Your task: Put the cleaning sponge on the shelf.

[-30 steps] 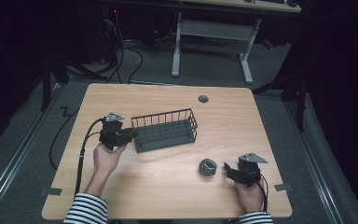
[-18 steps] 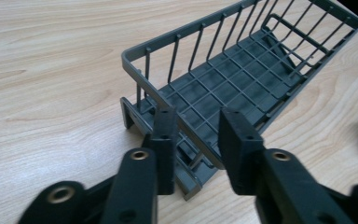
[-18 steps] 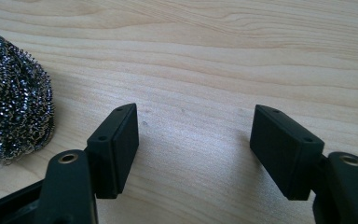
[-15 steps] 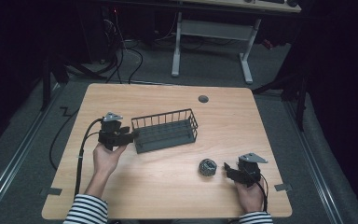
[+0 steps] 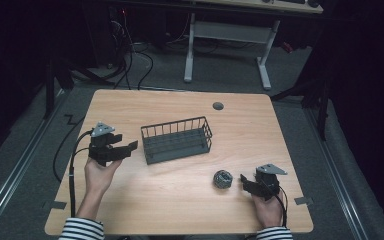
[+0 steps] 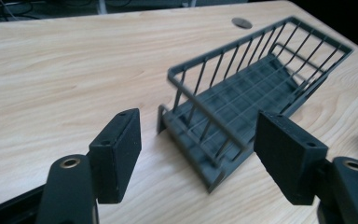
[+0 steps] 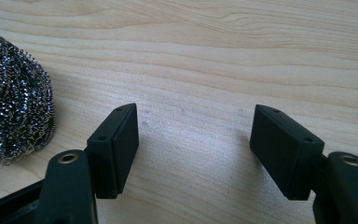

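Observation:
A dark wire basket (image 5: 177, 142) stands empty at the middle of the wooden table (image 5: 180, 210). My left gripper (image 5: 131, 146) hovers just left of the basket's short end, apart from it. Its jaws have just been opening and hold nothing. In the left gripper view the basket (image 6: 242, 93) lies a little ahead of the open left gripper (image 6: 198, 144). A steel wool scourer (image 5: 222, 178) rests at the front right. My right gripper (image 5: 243, 181) sits open just right of it, not touching. The scourer (image 7: 14, 93) lies left of the right gripper (image 7: 196, 144).
A round grey cable grommet (image 5: 218, 106) is set in the table's far right part. The left gripper's cable (image 5: 72, 160) loops over the table's left edge. Beyond the table stand a white desk frame (image 5: 190, 50) and floor cables.
My left gripper has drawn back leftward from the basket's left end, and its jaws have opened. The basket, the scourer and the right gripper have stayed put.

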A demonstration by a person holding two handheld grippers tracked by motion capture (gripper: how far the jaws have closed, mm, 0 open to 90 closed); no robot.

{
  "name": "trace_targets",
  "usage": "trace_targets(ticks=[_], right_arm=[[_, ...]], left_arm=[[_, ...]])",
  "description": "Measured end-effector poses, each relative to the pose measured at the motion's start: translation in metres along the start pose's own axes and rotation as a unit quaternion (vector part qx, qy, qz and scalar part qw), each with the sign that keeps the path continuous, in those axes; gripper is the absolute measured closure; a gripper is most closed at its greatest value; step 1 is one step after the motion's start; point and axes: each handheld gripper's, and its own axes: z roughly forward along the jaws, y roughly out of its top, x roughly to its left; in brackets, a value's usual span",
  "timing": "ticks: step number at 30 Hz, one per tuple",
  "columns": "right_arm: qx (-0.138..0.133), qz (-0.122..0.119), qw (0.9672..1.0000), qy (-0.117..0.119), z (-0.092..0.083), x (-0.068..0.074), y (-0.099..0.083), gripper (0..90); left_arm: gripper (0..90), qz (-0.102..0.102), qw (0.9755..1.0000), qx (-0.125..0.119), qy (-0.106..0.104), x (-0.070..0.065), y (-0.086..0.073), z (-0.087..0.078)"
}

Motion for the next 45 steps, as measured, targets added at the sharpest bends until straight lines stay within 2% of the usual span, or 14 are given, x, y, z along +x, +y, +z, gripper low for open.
trace_targets(ticks=[10,19,27,37,45], right_arm=[[0.0,0.0,1.0,0.0,0.0,0.0,0.0,32.8],[0.001,-0.001,1.0,0.003,0.0,0.0,0.0,32.7],[0.001,-0.003,1.0,0.004,0.0,0.0,0.0,32.5],[0.003,-0.007,0.9999,0.009,0.0,0.0,0.0,31.5],[0.007,-0.012,0.9997,0.019,-0.001,0.0,0.001,29.8]], left_arm=[[31.7,0.005,0.9993,0.018,0.034,0.012,-0.04,-0.007],[30.3,0.008,0.9976,0.036,0.059,0.019,-0.071,-0.001],[29.2,-0.003,0.9961,0.047,0.074,0.026,-0.093,0.008],[28.7,-0.014,0.995,0.049,0.086,0.028,-0.106,0.017],[28.1,-0.004,0.9938,0.054,0.097,0.025,-0.109,0.023]])
